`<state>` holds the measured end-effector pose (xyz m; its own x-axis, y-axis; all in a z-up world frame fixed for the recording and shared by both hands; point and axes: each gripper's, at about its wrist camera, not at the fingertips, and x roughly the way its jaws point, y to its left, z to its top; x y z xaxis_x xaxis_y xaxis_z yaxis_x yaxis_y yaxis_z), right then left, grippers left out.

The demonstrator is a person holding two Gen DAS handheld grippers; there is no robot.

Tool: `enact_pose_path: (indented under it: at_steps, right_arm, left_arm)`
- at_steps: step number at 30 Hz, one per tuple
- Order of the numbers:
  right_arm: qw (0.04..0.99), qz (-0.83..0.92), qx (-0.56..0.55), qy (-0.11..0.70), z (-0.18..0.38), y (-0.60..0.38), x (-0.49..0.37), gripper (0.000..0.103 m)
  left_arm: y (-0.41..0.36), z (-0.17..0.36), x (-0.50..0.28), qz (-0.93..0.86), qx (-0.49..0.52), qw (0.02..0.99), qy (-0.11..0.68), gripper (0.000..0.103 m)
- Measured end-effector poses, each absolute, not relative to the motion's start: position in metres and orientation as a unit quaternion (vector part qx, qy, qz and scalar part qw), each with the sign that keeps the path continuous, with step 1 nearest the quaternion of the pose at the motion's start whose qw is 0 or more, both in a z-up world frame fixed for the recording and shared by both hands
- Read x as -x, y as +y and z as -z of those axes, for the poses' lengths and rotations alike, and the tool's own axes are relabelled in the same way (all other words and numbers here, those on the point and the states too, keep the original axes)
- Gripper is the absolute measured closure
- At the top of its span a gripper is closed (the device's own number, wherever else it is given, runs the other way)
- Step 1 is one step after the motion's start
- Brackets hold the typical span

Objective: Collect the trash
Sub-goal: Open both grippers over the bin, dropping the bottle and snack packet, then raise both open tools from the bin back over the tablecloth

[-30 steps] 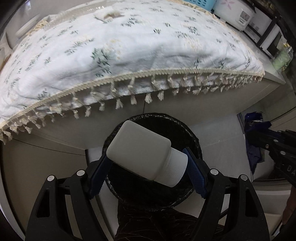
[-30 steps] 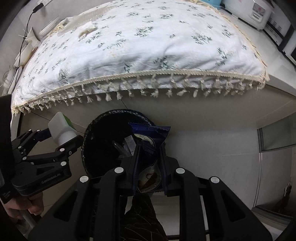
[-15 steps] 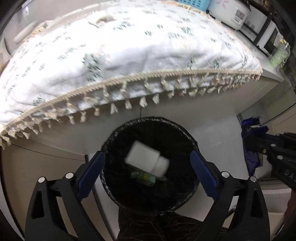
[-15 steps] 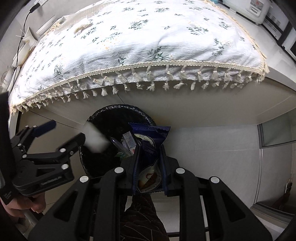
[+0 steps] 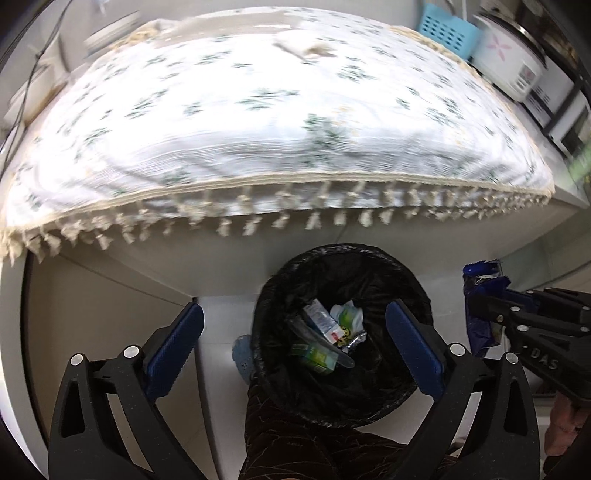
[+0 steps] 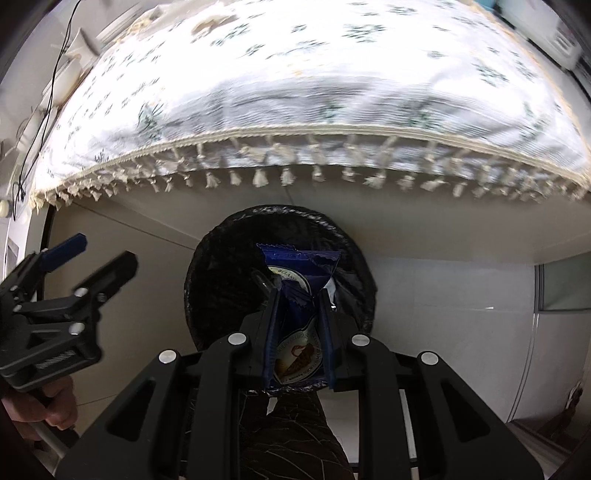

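A black-lined trash bin (image 5: 413, 291) stands on the floor below the table edge; it also shows in the right wrist view (image 6: 221, 273). Several wrappers and cartons (image 5: 325, 332) lie inside it. My left gripper (image 5: 293, 325) is open and empty, above the bin's left side. My right gripper (image 6: 297, 299) is shut on a blue snack wrapper (image 6: 295, 350) and holds it over the bin. The wrapper also shows in the left wrist view (image 5: 480, 306), to the right of the bin.
A table with a white floral tasselled cloth (image 5: 258, 122) overhangs the bin. A rice cooker (image 5: 509, 62) and a blue basket (image 5: 447, 29) stand at the back right. My dark trouser leg (image 5: 295, 435) is just in front of the bin.
My left gripper opened and the white bottle fell into the bin, then the gripper shifted left. My right gripper moved left with the wrapper, over the bin.
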<state>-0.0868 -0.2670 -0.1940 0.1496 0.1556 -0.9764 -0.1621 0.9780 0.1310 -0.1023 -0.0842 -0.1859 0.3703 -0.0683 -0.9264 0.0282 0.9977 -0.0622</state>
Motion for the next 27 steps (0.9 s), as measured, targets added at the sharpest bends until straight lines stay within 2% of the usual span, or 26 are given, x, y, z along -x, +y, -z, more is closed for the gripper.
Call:
enact_pose_path:
  at_steps: [12,13,15,19,21,27]
  right_arm:
    - [0.741,-0.120,0.027,0.660,0.229,-0.240,0.078,0.079]
    - [0.741,-0.118,0.028,0.660,0.230,-0.240,0.078,0.077]
    - [0.741,-0.116,0.027,0.660,0.230,-0.240,0.077,0.064]
    - [0.745,-0.110,0.027,0.657,0.227,-0.242,0.073,0.051]
    - [0.748,-0.109,0.029,0.654,0.222,-0.242,0.071,0.041]
    - [0.757,-0.104,0.036,0.644,0.208,-0.242,0.062,0.024]
  left_arm:
    - [-0.053,0.196,0.107,-0.005,0.039,0.820,0.572,0.006]
    - [-0.053,0.197,0.106,-0.005,0.040,0.819,0.572,0.006]
    - [-0.054,0.198,0.104,-0.004,0.039,0.819,0.573,0.006]
    - [-0.055,0.198,0.100,-0.001,0.038,0.819,0.573,0.006]
    - [-0.056,0.197,0.098,0.001,0.038,0.819,0.572,0.006]
    - [-0.049,0.185,0.091,0.002,0.043,0.822,0.567,0.006]
